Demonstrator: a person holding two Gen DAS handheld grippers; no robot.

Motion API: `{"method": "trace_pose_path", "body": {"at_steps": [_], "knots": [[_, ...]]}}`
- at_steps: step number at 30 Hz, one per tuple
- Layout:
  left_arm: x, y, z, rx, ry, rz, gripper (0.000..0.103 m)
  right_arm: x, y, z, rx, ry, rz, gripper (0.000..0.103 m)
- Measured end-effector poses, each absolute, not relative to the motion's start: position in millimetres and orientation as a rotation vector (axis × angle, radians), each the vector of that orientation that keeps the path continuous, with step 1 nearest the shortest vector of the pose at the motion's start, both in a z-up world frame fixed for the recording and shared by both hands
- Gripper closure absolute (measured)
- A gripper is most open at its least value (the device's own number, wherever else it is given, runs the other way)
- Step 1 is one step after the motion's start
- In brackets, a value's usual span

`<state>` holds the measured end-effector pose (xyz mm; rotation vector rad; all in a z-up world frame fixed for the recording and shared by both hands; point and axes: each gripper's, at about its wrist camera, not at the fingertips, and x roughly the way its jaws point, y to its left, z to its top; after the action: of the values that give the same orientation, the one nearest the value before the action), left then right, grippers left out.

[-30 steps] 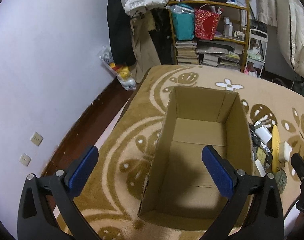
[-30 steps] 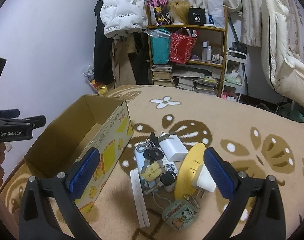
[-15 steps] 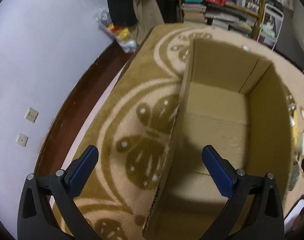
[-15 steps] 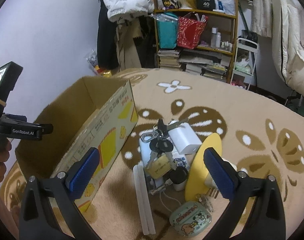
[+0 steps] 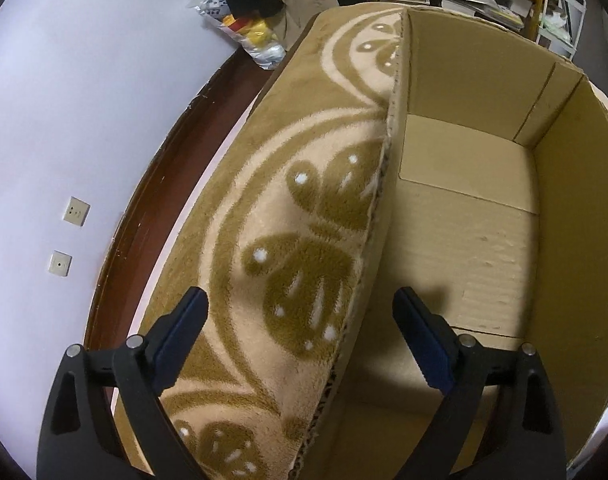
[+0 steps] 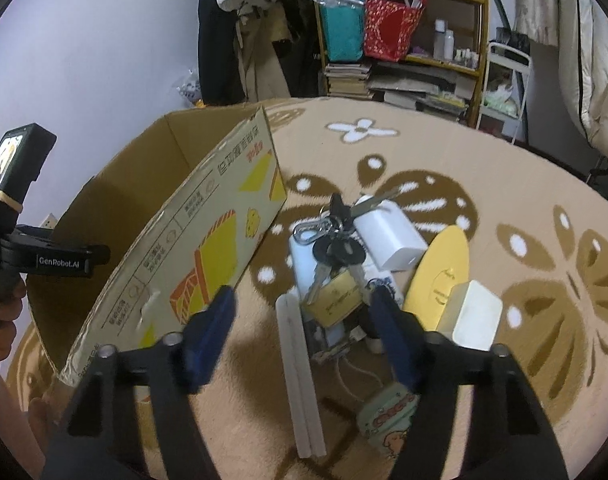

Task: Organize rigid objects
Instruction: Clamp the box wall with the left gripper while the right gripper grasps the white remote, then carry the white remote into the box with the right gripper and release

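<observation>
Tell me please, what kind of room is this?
Most likely a lived-in room of a home, perhaps a bedroom or storage corner. A cluttered shelf holds bags, bottles and stacked books, coats hang by the wall, and a flower-patterned carpet covers the floor.

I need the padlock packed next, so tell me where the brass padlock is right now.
In the right wrist view, the brass padlock lies in the pile on the rug, under the keys, left of the yellow disc.

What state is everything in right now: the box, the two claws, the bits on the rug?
cardboard box: open-topped, empty.
left gripper: jaws closing, astride the box wall, not pressing it.
right gripper: jaws closing, nothing gripped.
keys: lying on the pile.
white sticks: flat on the rug.
</observation>
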<state>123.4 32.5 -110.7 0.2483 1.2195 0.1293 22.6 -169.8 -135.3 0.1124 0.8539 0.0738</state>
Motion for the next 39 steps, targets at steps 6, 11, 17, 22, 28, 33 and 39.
{"method": "trace_pose_path", "body": {"at_steps": [6,11,17,22,28,33,39], "knots": [[121.2,26.6,-112.8,0.298,1.214,0.104,0.027,23.3,-163.7,-143.0,0.096,0.889,0.111,0.058],[117.4,21.0,-109.5,0.294,1.201,0.042,0.065,28.0,-159.7,-154.4,0.085,0.948,0.133,0.074],[116.9,13.1,-118.0,0.321,1.232,0.007,0.081,32.2,-154.0,-168.2,0.034,1.006,0.094,0.087],[114.8,10.9,-116.7,0.333,1.220,-0.015,0.085,23.6,-148.0,-152.7,0.009,0.922,0.078,0.088],[113.0,10.4,-118.1,0.335,1.219,-0.013,0.085,19.3,-146.2,-119.6,0.023,0.802,0.080,0.088],[111.5,8.2,-117.8,0.341,1.218,-0.015,0.084,21.4,-145.5,-89.1,0.038,0.707,0.065,0.088],[108.7,4.9,-119.5,0.364,1.208,-0.015,0.084,24.4,-145.3,-47.1,0.107,0.583,0.086,0.088]]}}
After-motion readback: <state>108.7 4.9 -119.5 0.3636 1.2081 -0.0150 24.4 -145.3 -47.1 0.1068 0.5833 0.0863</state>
